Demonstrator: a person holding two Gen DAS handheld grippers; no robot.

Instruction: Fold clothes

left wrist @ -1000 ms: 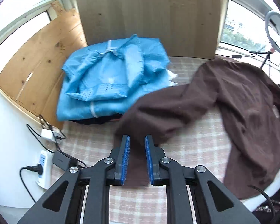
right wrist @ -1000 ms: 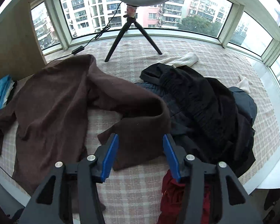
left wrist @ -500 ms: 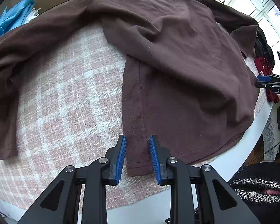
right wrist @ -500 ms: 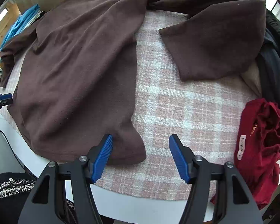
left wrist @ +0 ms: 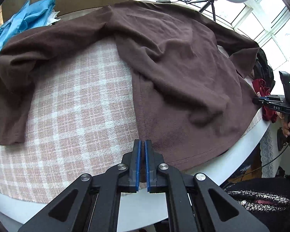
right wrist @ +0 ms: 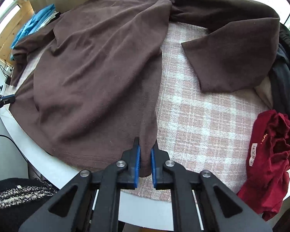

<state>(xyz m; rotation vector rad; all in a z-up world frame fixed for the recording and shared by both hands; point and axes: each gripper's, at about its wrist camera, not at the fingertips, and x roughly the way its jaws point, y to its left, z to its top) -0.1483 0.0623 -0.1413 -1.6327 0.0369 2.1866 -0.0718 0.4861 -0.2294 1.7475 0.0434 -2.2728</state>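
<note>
A table point(right wrist: 54, 172) with a white, rounded edge carries the clothes, covered by a pink-and-white checked cloth point(right wrist: 199, 119). A brown top point(right wrist: 98, 73) lies spread on the cloth, its hem at the near edge and both sleeves flung outward. Beside it to the right lies a crumpled red garment point(right wrist: 268, 150), with a dark heap point(right wrist: 286, 81) behind. At the far left lie folded blue clothes point(left wrist: 23, 25).

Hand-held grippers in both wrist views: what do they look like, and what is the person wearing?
Both are alike: the left hand-held gripper and the right hand-held gripper have matte black linkage arms with triangular cut-outs, silver round pivot pins and ribbed blue pads inside the fingers. Seen side-on, the right one carries white "DAS" lettering. The person wears a black-and-white flecked knit garment.
</note>
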